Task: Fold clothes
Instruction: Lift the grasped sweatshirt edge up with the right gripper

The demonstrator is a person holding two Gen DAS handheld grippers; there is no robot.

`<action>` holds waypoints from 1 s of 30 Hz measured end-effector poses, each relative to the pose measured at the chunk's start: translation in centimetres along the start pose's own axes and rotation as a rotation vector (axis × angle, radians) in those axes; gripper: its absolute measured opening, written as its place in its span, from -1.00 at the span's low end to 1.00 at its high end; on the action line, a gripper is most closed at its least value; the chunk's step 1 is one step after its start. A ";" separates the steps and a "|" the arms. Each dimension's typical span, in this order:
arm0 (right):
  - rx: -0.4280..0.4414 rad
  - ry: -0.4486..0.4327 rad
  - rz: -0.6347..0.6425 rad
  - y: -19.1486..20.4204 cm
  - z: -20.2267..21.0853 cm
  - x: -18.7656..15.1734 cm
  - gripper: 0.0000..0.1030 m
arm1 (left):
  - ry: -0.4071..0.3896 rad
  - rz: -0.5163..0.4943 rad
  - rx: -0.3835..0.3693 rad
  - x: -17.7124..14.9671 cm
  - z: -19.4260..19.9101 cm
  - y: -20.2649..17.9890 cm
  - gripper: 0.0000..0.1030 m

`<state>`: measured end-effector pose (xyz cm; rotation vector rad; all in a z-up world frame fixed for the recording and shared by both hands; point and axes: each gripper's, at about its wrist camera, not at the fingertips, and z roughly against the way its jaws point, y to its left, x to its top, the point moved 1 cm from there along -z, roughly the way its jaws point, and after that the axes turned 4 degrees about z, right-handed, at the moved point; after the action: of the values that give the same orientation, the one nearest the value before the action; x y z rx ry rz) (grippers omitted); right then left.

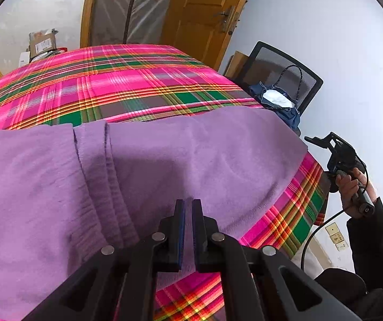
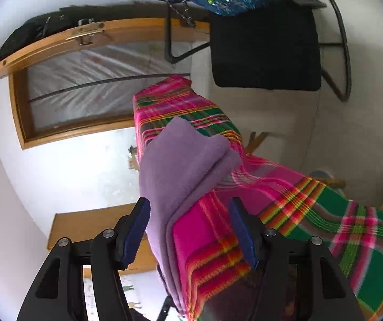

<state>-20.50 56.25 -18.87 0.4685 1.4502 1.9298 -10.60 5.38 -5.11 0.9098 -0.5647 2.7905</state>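
Fleece, purple and soft, lies spread across the counter: a purple fleece garment [image 1: 164,157] covering the near part of a pink-and-green plaid cloth [image 1: 127,80] that drapes the whole counter top. Directly ahead of the left hand-held gripper [image 1: 188,208] the garment is laid flat, with a doubled fold running away from the fingers on their left side. That hand-held gripper is clenched, its two blue-padded fingers nearly together just above the fabric, with nothing visibly caught between them.

Off to its right, beyond the counter's corner, a hand [image 1: 350,187] in a dark sleeve holds the right hand-held gripper [image 2: 188,230]. It is rolled on its side with its jaws released and spread wide. Between them hangs the garment's edge together with the draped plaid cloth at the counter's corner; the pads stand clear of both.

Farther ahead of the right hand-held gripper stands a black mesh chair [image 1: 287,77] carrying a blue bag [image 1: 279,101]. A wooden door [image 1: 207,18] is behind the counter.
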 end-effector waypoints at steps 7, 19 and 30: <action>0.053 0.001 -0.121 -1.1 -1.3 1.9 0.22 | 0.015 0.014 0.003 0.2 -0.8 0.3 -0.93; 0.081 -0.110 -0.109 -0.1 -1.1 2.9 0.06 | 0.018 0.021 0.000 0.2 -1.2 0.3 -0.93; -0.011 -0.131 -0.039 1.0 -1.1 3.0 -0.81 | 0.008 0.020 -0.009 0.0 -0.9 0.2 -0.93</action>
<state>-23.61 57.41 -18.63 0.5469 1.3554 1.8400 -11.15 5.52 -5.85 0.8956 -0.5877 2.8054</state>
